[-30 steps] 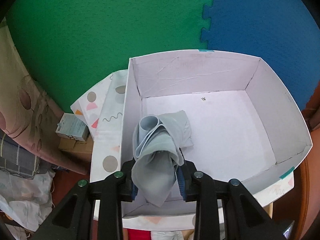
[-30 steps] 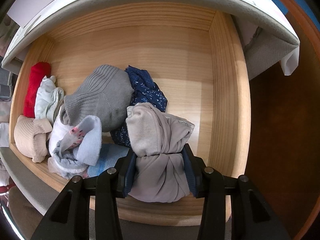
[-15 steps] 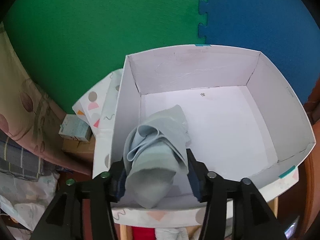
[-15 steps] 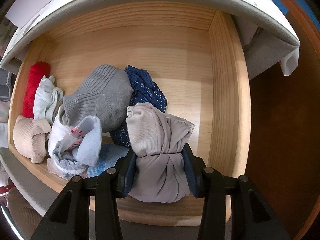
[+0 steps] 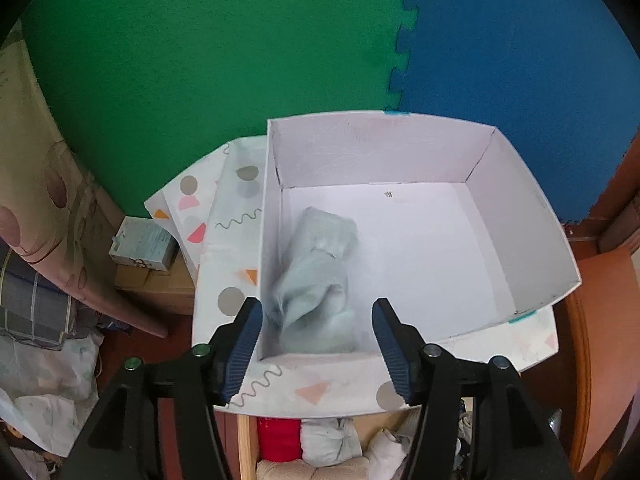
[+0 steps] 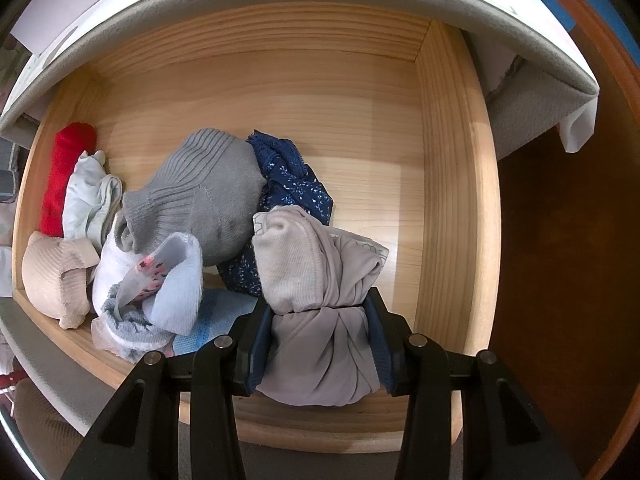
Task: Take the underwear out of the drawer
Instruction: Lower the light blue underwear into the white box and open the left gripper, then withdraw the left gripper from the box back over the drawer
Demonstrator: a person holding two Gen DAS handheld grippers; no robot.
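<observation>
Green and blue foam mats [image 5: 224,60] fill the background behind a white cardboard box [image 5: 520,240], which sits on a patterned sheet [image 5: 224,264] printed with dots, triangles and squiggles.

Box contents: one pale grey-blue underwear [image 5: 316,280], motion-blurred, lying against the wall at 9 o'clock. Left gripper [image 5: 318,344] is above the near rim; jaws opening, pads clear of the cloth on both sides. A tiny dark mark on the box floor at 12 o'clock is unreadable.

Wooden drawer [image 6: 452,200], right wrist view: right gripper [image 6: 320,344] clamps a taupe folded underwear [image 6: 320,304] at 6 o'clock, jaws narrow, pads pressed into the fabric. Remaining pile at 9 o'clock: grey ribbed piece [image 6: 200,196], navy floral piece [image 6: 292,184], red roll [image 6: 64,176], pale white-green piece [image 6: 88,196], beige ribbed piece [image 6: 52,276], light blue sock-like piece [image 6: 176,280]. Items overlap; which are underwear I cannot tell.

Small pale box [image 5: 142,244] at 9 o'clock of the left view carries print too small to read. Drawer front is cut off by the frame.
</observation>
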